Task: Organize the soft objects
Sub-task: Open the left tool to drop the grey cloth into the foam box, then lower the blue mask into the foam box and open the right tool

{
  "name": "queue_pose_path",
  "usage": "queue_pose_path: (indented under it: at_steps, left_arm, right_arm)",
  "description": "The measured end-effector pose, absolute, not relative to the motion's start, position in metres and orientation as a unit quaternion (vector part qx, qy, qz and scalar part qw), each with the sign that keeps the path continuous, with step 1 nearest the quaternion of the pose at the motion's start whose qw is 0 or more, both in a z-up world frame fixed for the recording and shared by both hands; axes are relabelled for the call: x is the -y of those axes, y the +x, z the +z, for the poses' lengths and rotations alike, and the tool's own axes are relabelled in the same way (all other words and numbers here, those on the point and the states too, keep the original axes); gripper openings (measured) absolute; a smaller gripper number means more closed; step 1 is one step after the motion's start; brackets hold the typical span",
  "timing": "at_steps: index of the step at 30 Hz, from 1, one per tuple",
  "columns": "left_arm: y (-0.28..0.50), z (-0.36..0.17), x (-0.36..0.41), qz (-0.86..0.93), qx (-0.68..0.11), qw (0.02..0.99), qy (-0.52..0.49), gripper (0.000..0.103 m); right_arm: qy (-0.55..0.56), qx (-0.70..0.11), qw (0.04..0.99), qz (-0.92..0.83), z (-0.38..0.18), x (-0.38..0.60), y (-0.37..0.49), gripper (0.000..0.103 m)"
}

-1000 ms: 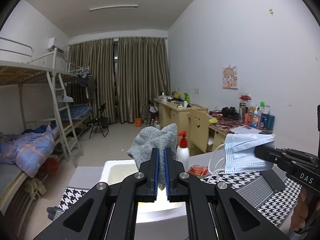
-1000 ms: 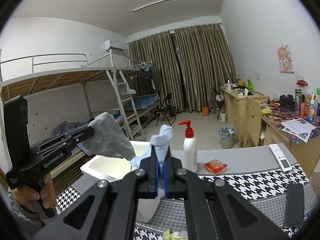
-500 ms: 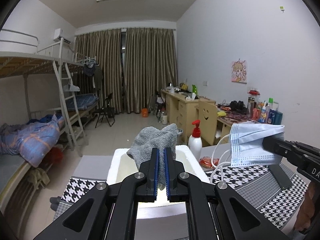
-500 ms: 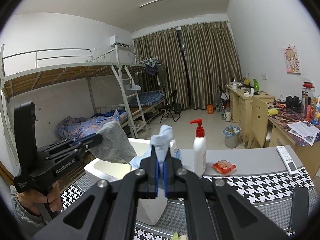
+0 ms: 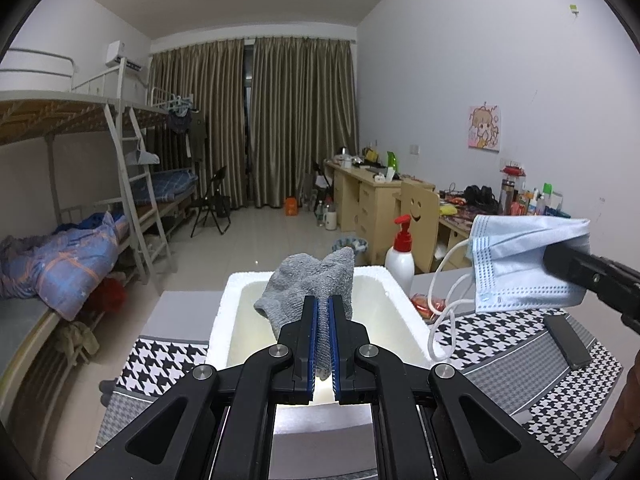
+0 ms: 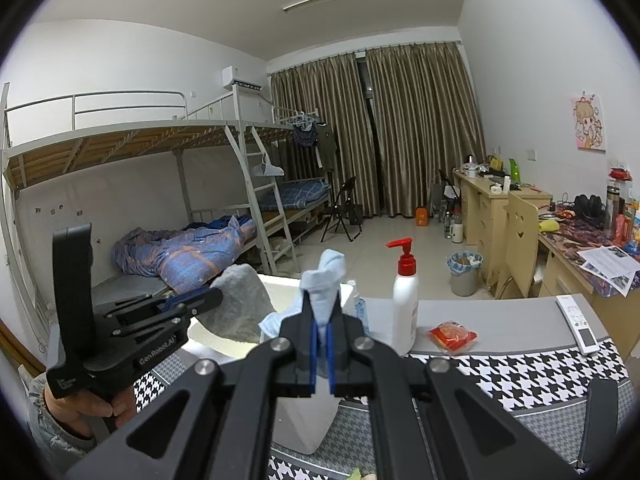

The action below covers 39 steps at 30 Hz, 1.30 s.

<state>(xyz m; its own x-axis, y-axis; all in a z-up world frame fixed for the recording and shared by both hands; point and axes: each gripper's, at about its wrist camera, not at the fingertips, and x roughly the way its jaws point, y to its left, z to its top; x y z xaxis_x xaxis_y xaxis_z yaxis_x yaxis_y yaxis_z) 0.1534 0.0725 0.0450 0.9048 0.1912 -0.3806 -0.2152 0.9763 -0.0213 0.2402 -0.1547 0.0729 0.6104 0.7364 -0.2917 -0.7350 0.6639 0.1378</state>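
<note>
A grey sock (image 5: 310,286) is pinched between the blue pads of the left hand-held gripper (image 5: 324,344), held over the open white foam box (image 5: 224,312). At its 3 o'clock, the right hand-held gripper (image 6: 321,322) is clamped on a pale blue face mask (image 5: 528,268), also held in the air.

The left wrist view shows the mask spread flat, ear loops dangling toward the box rim; the right wrist view sees only a bunched tip of it above the pads. That view alone shows the person's hand (image 6: 80,404) on the left handle, plus a white remote (image 6: 578,322) and a red snack packet (image 6: 452,334).

The desk (image 5: 500,344) wears a houndstooth cloth; a red-capped pump bottle (image 6: 405,296) stands just beside the box. Beyond are a bunk bed (image 6: 160,152), closed curtains (image 5: 256,120) and a wooden chair (image 5: 418,212).
</note>
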Motion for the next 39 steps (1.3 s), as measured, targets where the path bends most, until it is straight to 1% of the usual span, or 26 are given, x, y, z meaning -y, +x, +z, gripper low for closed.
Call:
queue_pose_path:
  at_steps: [6,10,11,12,13,14,15,17,19,21,23,28,39]
  left_arm:
    - [0.159,0.038,-0.078,0.105,-0.205,0.972,-0.032,0.006]
    - [0.161,0.036,-0.082,0.112,-0.213,0.97,-0.033,0.01]
    - [0.161,0.036,-0.082,0.114,-0.213,0.97,-0.032,0.017]
    - [0.16,0.036,-0.083,0.115,-0.212,0.97,-0.031,0.031]
    - [0.158,0.036,-0.085,0.116,-0.21,0.97,-0.033,0.041]
    - [0.156,0.037,-0.086,0.118,-0.206,0.971,-0.034,0.058]
    - [0.154,0.038,-0.087,0.121,-0.2,0.972,-0.036,0.066]
    - [0.15,0.04,-0.088,0.128,-0.192,0.973,-0.033,0.07]
    - [0.147,0.041,-0.09,0.132,-0.188,0.973,-0.032,0.078]
    - [0.144,0.042,-0.093,0.139,-0.182,0.973,-0.035,0.09]
    - [0.14,0.044,-0.096,0.147,-0.174,0.973,-0.037,0.095]
    - [0.13,0.047,-0.106,0.161,-0.163,0.972,-0.047,0.102]
    - [0.108,0.048,-0.119,0.183,-0.152,0.97,-0.047,0.102]
  right_arm:
    - [0.0,-0.167,0.898,0.407,0.073,0.149,0.241,0.006]
    - [-0.001,-0.168,0.898,0.406,0.073,0.148,0.24,0.006]
    - [-0.001,-0.168,0.898,0.406,0.073,0.148,0.24,0.006]
    - [-0.001,-0.169,0.898,0.406,0.073,0.147,0.24,0.006]
    - [-0.001,-0.169,0.898,0.406,0.073,0.147,0.24,0.006]
    - [-0.002,-0.169,0.898,0.406,0.073,0.146,0.24,0.006]
    - [-0.002,-0.168,0.898,0.407,0.074,0.144,0.239,0.006]
    - [-0.005,-0.167,0.898,0.408,0.075,0.142,0.238,0.006]
    - [-0.007,-0.166,0.897,0.409,0.075,0.14,0.237,0.006]
    - [-0.008,-0.164,0.897,0.41,0.077,0.137,0.237,0.006]
    - [-0.009,-0.163,0.897,0.412,0.078,0.135,0.237,0.006]
    - [-0.017,-0.16,0.895,0.415,0.08,0.126,0.237,0.006]
    - [-0.022,-0.169,0.888,0.426,0.079,0.106,0.237,0.006]
